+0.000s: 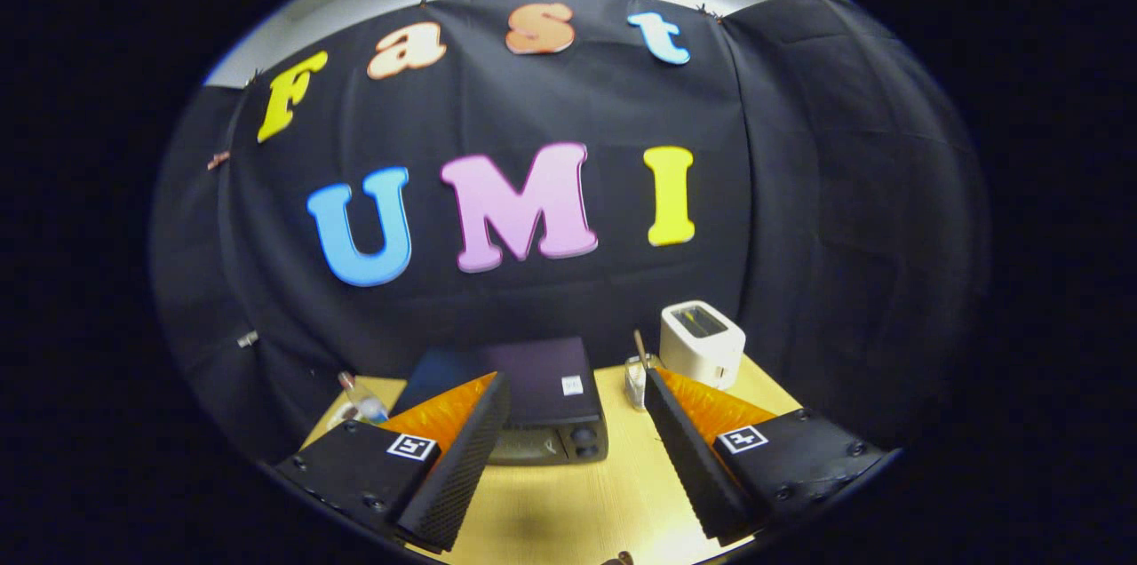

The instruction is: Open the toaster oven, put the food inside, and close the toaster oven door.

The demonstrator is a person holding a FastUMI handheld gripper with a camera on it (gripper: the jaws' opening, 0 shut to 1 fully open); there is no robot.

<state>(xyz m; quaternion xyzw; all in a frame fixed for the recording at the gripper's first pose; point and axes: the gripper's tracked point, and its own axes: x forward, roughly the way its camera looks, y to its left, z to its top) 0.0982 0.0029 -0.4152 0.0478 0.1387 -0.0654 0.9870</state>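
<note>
Gripper view puts your fingers (568, 467) spread wide, holding nothing. Your black boxy toaster oven (542, 396) sits just beyond, between them, door facing you.

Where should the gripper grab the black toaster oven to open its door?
Probably at the door's top edge, coming from the front and a bit above. The toaster oven sits on the table just ahead of the open gripper, front facing it, knobs at the right of its front. A handle can't be made out from here, so look closer first.
</note>
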